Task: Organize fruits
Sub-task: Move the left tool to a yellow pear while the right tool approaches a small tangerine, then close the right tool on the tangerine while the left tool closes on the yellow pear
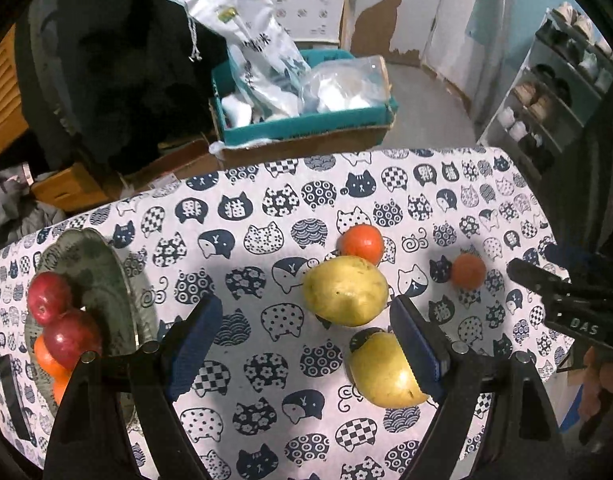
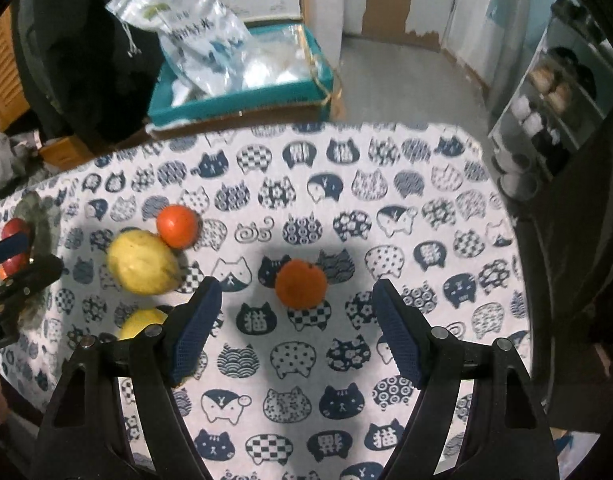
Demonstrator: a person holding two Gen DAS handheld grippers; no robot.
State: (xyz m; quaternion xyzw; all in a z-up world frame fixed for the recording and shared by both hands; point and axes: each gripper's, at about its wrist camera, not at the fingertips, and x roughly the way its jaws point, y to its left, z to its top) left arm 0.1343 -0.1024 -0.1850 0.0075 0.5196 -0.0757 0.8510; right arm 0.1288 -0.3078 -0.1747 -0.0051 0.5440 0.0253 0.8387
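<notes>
On the cat-print tablecloth (image 1: 266,216) lie two yellow fruits (image 1: 345,290) (image 1: 386,370) and two oranges (image 1: 362,243) (image 1: 468,271). A grey-green plate (image 1: 86,248) at the left holds two red apples (image 1: 48,298) and oranges (image 1: 46,358). My left gripper (image 1: 304,304) is open above the cloth, and its right finger overlaps the nearer yellow fruit. My right gripper (image 2: 295,285) is open, and the right-hand orange (image 2: 301,283) shows between its fingertips. The farther yellow fruit (image 2: 142,262) and the other orange (image 2: 177,226) lie to its left.
Beyond the table's far edge a teal box (image 1: 302,124) of plastic bags sits on cardboard. A shoe rack (image 1: 546,100) stands at the right. Dark clothing or a chair (image 1: 118,60) fills the back left. A dark flat object (image 1: 10,392) lies by the plate.
</notes>
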